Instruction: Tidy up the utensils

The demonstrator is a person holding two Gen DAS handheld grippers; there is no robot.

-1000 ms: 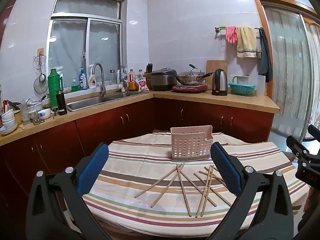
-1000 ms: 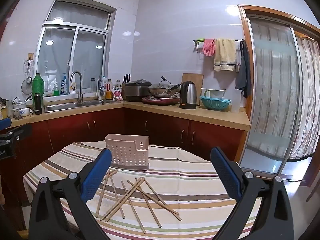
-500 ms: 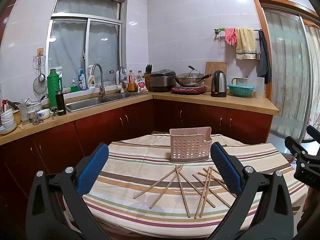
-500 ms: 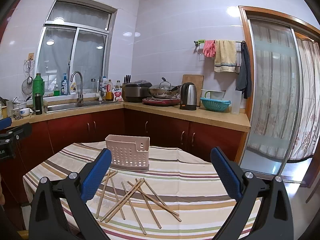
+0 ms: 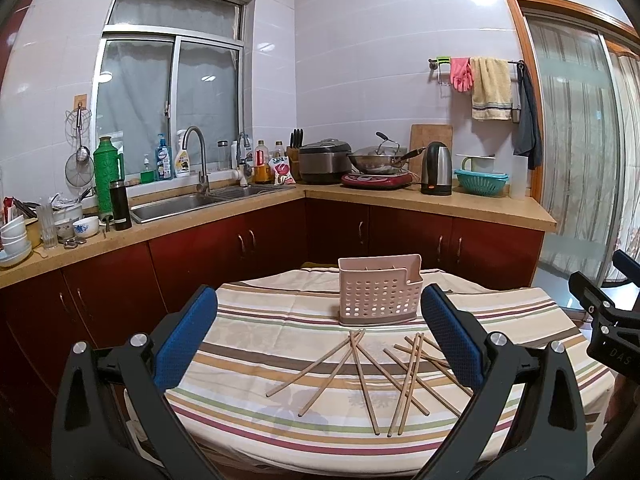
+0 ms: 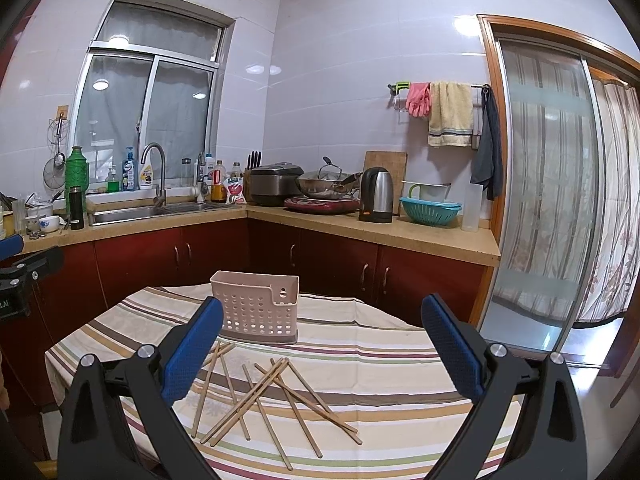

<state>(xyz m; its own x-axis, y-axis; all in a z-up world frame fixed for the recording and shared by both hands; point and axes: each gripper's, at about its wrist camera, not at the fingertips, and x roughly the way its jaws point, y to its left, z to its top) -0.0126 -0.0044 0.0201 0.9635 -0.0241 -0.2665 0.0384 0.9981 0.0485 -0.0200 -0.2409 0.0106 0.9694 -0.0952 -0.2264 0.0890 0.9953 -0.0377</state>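
Several wooden chopsticks lie scattered and crossed over one another on the striped cloth of the tabletop, just in front of the pink perforated utensil holder, which stands upright toward the far side. Both the left gripper and the right gripper hang above the near edge with their blue pads spread wide and nothing between them. The step in hand looks like the first pick, and it should go best on a stick lying on top of the pile, since one underneath would drag its neighbours. A good grasp comes down across the stick's length near its middle, with the pads straddling it squarely before closing, so it does not swing. Then tip it upright and lower it end-first into the holder's open top.
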